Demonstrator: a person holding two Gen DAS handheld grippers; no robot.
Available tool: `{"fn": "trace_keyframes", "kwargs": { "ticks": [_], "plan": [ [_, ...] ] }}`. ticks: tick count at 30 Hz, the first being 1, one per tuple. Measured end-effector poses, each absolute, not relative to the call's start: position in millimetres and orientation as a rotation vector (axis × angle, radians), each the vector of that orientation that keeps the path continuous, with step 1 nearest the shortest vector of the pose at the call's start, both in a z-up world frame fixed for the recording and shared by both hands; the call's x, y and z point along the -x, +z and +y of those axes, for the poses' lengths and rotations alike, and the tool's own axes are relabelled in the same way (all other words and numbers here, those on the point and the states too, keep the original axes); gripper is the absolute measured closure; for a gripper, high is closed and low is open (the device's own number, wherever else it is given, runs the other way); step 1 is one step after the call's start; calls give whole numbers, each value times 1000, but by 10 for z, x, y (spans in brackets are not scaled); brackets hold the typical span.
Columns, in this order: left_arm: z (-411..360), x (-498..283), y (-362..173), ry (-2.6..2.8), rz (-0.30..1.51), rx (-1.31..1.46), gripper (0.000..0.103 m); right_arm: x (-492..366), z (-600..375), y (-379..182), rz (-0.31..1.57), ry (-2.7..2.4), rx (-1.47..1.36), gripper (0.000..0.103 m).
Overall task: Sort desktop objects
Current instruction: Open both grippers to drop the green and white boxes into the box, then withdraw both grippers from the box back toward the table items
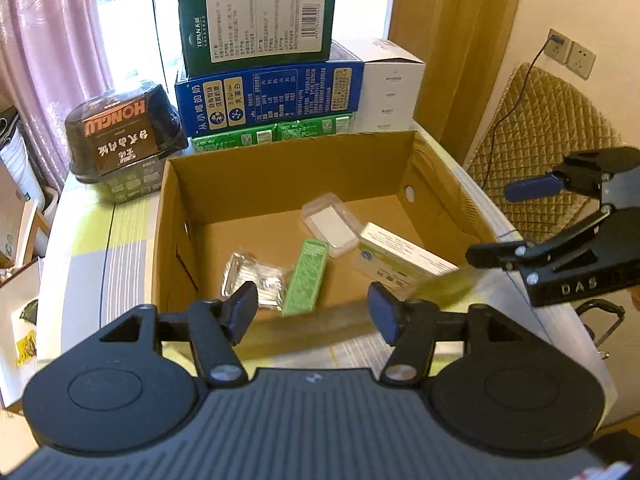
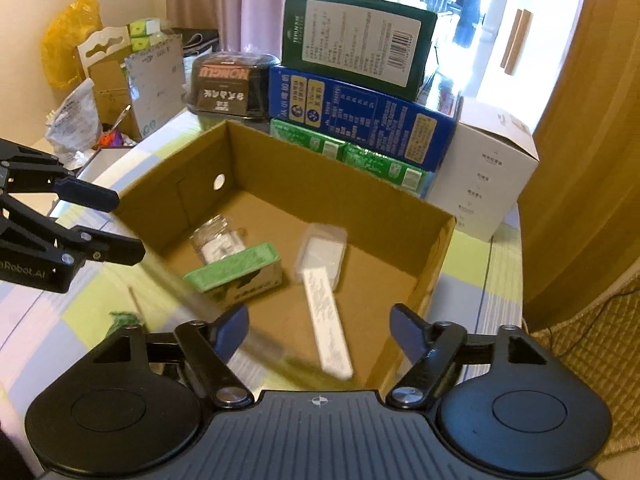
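Blurring white carton (image 2: 328,324) half-hides cardboard box (image 1: 280,168) floor; both grippers' jaws wide, empty.

"TERUN" is printed on the dark green box (image 1: 256,20) at the upper centre of the left wrist view. "HONGLU" is read upside down on the black container (image 1: 124,136) at the left. "3.2g" is seen on the blue carton (image 1: 268,94) below the green box. "DAS" is marked on the right gripper (image 1: 492,220) at the right edge. "Robot.AI" is read on the left gripper (image 2: 128,224) at the left edge of the right wrist view.
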State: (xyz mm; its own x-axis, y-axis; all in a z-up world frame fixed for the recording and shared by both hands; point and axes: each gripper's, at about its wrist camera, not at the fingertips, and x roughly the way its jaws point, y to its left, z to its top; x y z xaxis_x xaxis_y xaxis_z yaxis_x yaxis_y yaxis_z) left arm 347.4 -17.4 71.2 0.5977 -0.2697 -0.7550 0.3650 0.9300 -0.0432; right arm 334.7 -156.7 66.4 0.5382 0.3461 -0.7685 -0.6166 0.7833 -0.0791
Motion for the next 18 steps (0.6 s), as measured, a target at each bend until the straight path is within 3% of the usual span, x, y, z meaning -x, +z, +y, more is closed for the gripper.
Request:
{"fn": "trace_keyframes", "kwargs": {
  "ticks": [18],
  "plan": [
    [-108,-2314,811,-364,833,-62,11,-2181,-1787,729,821,593,339,11]
  ]
}}
